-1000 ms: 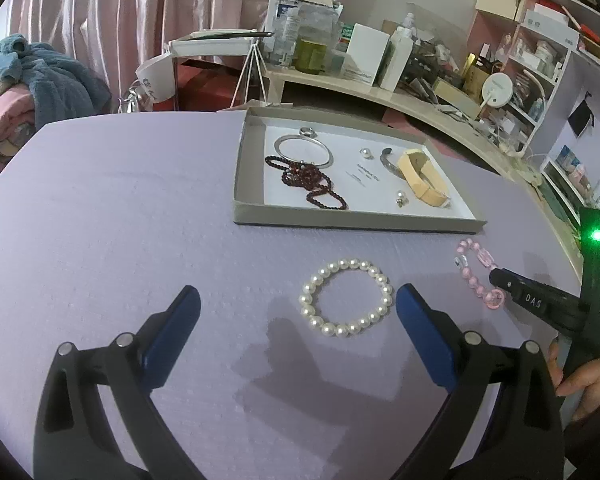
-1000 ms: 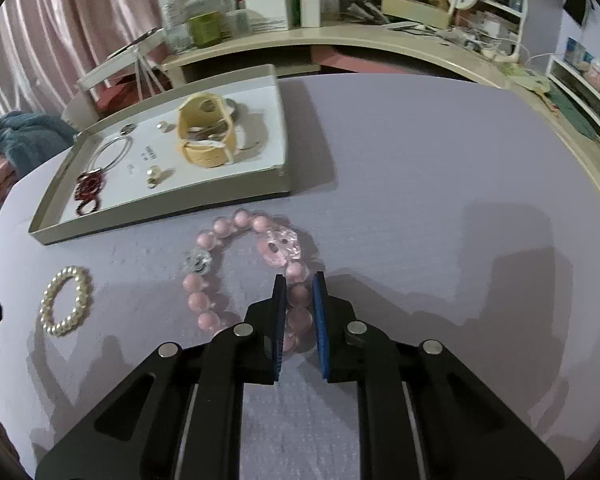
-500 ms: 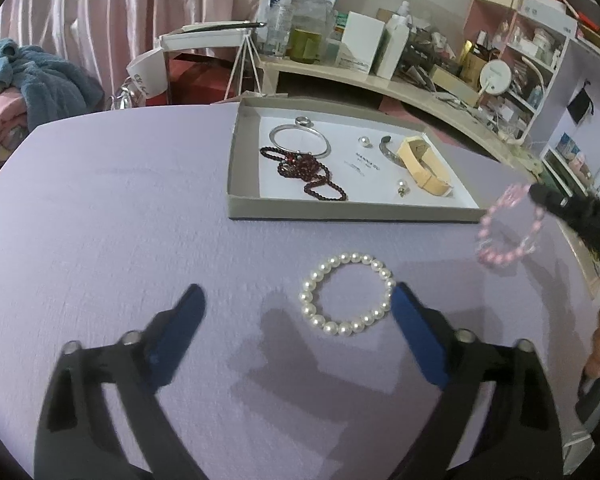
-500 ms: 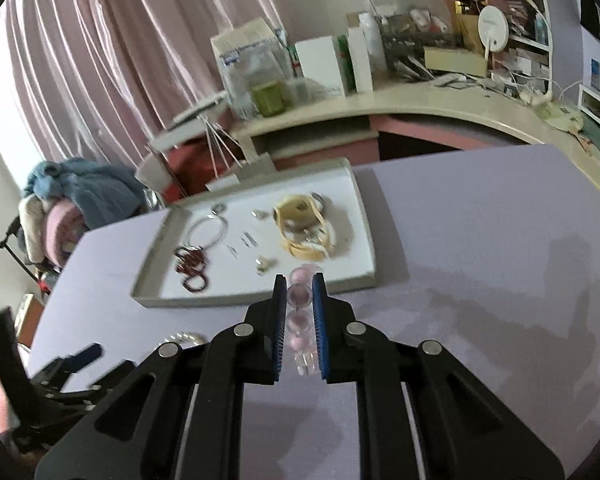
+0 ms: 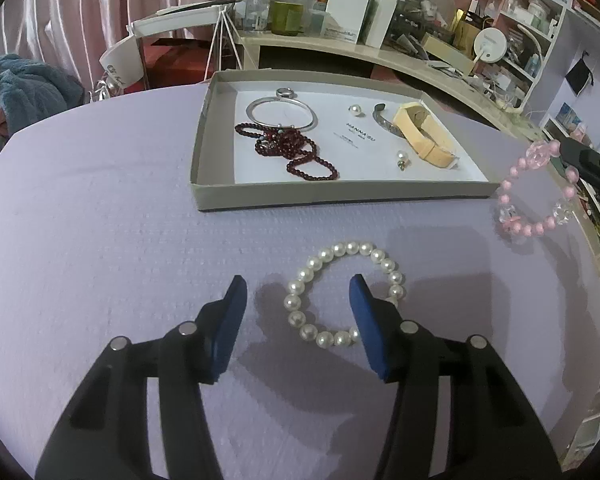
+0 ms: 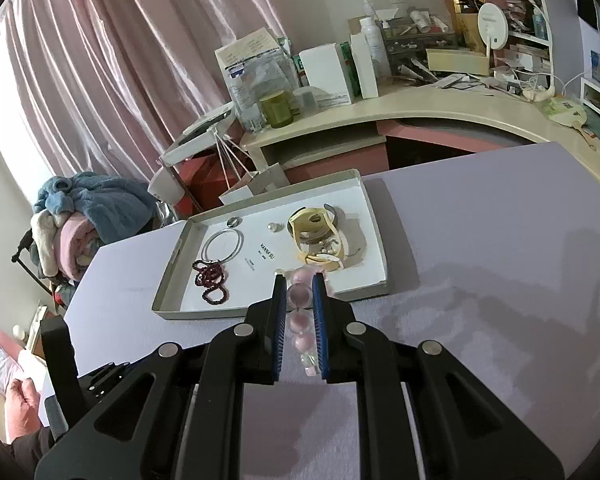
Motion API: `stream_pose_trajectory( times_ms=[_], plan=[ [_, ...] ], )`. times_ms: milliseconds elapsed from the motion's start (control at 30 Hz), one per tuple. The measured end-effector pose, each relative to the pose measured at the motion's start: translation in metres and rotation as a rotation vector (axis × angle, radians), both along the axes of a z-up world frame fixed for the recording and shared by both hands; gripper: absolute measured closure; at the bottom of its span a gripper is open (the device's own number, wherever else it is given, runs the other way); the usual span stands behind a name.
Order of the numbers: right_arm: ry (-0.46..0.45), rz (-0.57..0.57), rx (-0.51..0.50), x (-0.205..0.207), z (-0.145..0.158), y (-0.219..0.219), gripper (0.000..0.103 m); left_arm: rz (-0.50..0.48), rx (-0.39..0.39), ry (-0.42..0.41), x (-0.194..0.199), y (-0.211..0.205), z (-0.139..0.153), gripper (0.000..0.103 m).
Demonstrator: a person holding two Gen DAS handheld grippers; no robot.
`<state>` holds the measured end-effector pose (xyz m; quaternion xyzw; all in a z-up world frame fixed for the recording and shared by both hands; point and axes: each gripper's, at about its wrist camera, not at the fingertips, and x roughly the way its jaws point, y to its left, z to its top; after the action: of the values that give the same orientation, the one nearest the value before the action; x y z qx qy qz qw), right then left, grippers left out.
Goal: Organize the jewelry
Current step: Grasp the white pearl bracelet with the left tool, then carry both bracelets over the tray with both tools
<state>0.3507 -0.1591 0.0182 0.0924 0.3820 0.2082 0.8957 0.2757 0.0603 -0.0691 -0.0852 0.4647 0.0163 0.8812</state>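
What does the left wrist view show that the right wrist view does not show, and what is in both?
Only the left wrist view shows the pearl bracelet on the table, with the left gripper half open over one side of it; its jaws have just been closing.

Only the right wrist view shows the right gripper shut on the pink bead bracelet.

Both show the tray and that pink bracelet.

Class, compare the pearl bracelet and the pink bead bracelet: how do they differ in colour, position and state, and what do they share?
The pearl bracelet is all white; the pink bead bracelet mixes pink beads with clear ones. The pearl bracelet lies flat on the lilac table; the pink bead bracelet dangles in the air. The right gripper is shut on the pink bead bracelet, while the left gripper, its jaws just closing, straddles one side of the pearl bracelet without pinching it. Both are round-bead loops outside the tray.
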Motion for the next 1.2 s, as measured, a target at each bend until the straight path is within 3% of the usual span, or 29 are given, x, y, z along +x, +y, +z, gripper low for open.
stream_pose_trajectory(
  times_ms=[400,567,867,967,1200],
  plan=[
    [0.014,0.009,-0.004,0.000,-0.004,0.002,0.089,-0.002,0.035,0.019,0.009,-0.005,-0.007,0.067],
    [0.021,0.007,-0.004,0.001,-0.005,0.002,0.089,-0.004,0.048,0.023,0.011,-0.006,-0.007,0.088],
    [0.020,0.006,-0.002,0.002,-0.005,0.002,0.089,-0.044,0.038,0.026,0.010,-0.014,-0.005,0.094],
    [-0.007,0.011,0.004,0.004,0.003,0.002,0.089,-0.062,-0.008,-0.009,0.010,-0.012,0.012,0.094],
    [-0.080,0.020,0.020,0.013,0.027,0.005,0.089,-0.092,-0.065,-0.190,0.027,-0.002,0.092,0.094]
  ],
)
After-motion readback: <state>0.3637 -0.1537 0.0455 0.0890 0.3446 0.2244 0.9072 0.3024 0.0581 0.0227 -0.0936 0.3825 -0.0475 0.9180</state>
